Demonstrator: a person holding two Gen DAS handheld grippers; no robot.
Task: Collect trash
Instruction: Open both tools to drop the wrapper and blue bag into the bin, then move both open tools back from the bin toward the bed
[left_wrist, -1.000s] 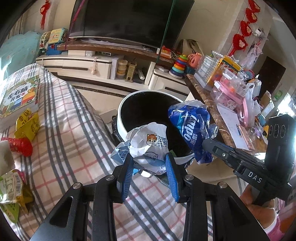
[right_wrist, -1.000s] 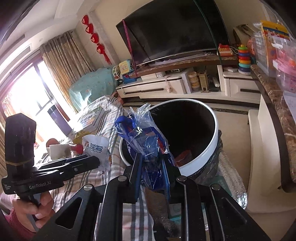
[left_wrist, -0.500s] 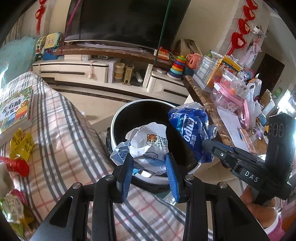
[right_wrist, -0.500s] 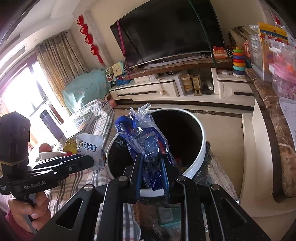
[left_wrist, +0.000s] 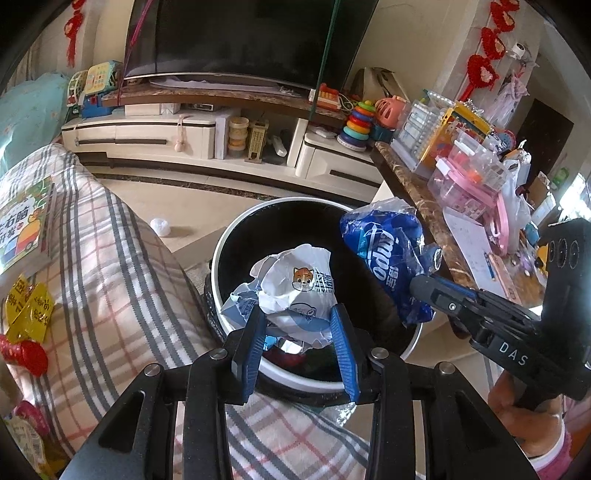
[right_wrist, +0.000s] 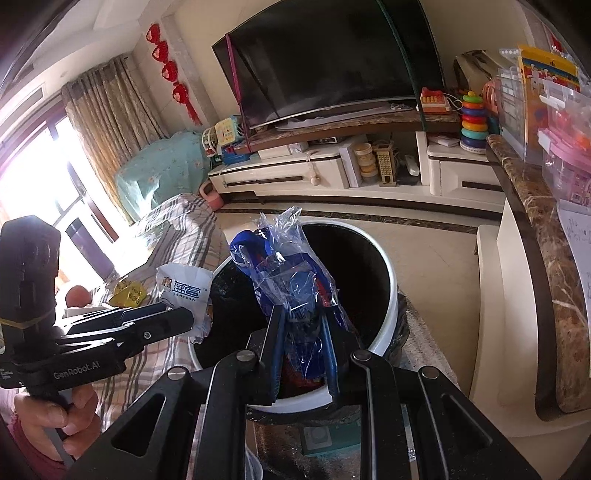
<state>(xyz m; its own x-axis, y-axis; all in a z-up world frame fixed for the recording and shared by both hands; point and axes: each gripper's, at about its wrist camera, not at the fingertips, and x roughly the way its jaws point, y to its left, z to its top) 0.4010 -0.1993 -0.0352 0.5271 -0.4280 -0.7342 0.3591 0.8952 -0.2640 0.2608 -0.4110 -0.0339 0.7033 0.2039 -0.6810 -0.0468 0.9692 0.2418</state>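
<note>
**Now holding both wrappers over the bin**

Right now I am gripping a piece of trash in each claw, and both are hanging above the white bin (left_wrist: 314, 384) with the black liner.

My left gripper (left_wrist: 299, 332) is clamping the crumpled white wrapper (left_wrist: 295, 284), the one with the small cat face printed on it. Its blue pads are pressing in on the wrapper's lower part from both sides, and the paper is bulging up out of them. The wrapper is sitting over the near side of the bin's mouth, inside the rim. In the right wrist view the same white wrapper (right_wrist: 184, 288) is showing at the bin's left edge, pinched by the left gripper (right_wrist: 192, 317).

My right gripper (right_wrist: 303, 328) is squeezing the blue plastic bag (right_wrist: 291, 280), with its jaws drawn in narrow around the bag's lower end. The bag's clear, crinkled top is sticking up above the bin's far rim (right_wrist: 384, 332). From the left wrist view the blue plastic bag (left_wrist: 384, 251) is hanging over the right side of the bin, held by the right gripper (left_wrist: 421, 288).

To the left of the bin, the plaid cloth (left_wrist: 110, 280) is carrying more litter: a yellow wrapper (left_wrist: 31, 310) and a red wrapper (left_wrist: 26, 354), well apart from the bin.
</note>
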